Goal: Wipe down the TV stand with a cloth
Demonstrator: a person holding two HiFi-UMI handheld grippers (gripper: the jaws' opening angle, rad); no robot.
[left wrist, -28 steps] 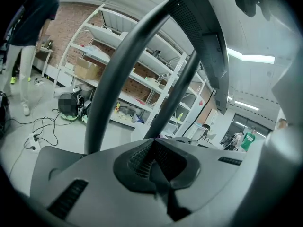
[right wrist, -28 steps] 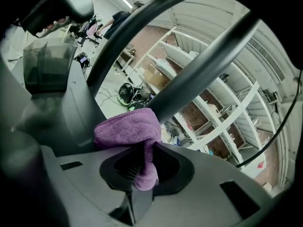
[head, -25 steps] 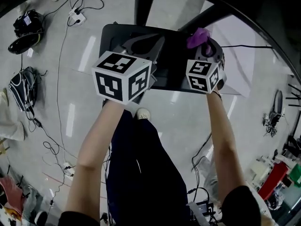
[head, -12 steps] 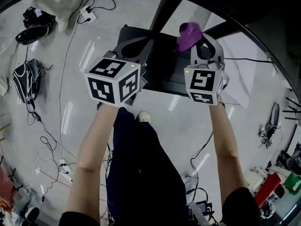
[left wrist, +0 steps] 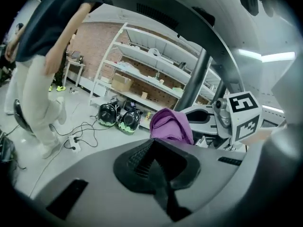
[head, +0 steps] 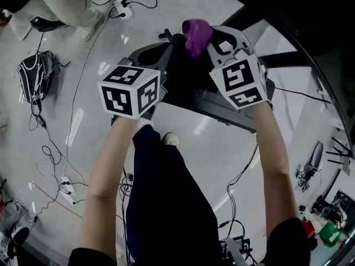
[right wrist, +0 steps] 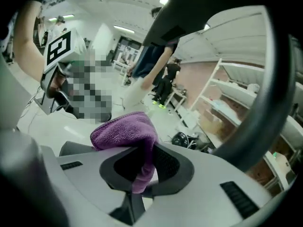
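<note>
My right gripper (head: pixel 206 40) is shut on a crumpled purple cloth (head: pixel 195 33), held up above the black base of the TV stand (head: pixel 186 90). The right gripper view shows the cloth (right wrist: pixel 124 131) bunched over the closed jaws of that gripper (right wrist: pixel 142 162), one fold hanging down between them. My left gripper (head: pixel 165 44) hovers just left of the cloth, shut and with nothing in it. The left gripper view looks past the left gripper (left wrist: pixel 153 143) to the cloth (left wrist: pixel 170 126) and the right gripper's marker cube (left wrist: pixel 244 115). A dark stand pole (left wrist: pixel 199 79) rises behind them.
Cables and a power strip (head: pixel 123 7) lie on the pale floor, with a black bag (head: pixel 36 73) at the left. A person in light trousers (left wrist: pixel 38 79) stands to the left. White shelving (left wrist: pixel 151 74) lines a brick wall, two helmets (left wrist: pixel 118 118) below it.
Both grippers have risen off the stand's base and swung up and left in the head view. The cloth stays clamped in the right gripper and now sits nearer the left gripper.
</note>
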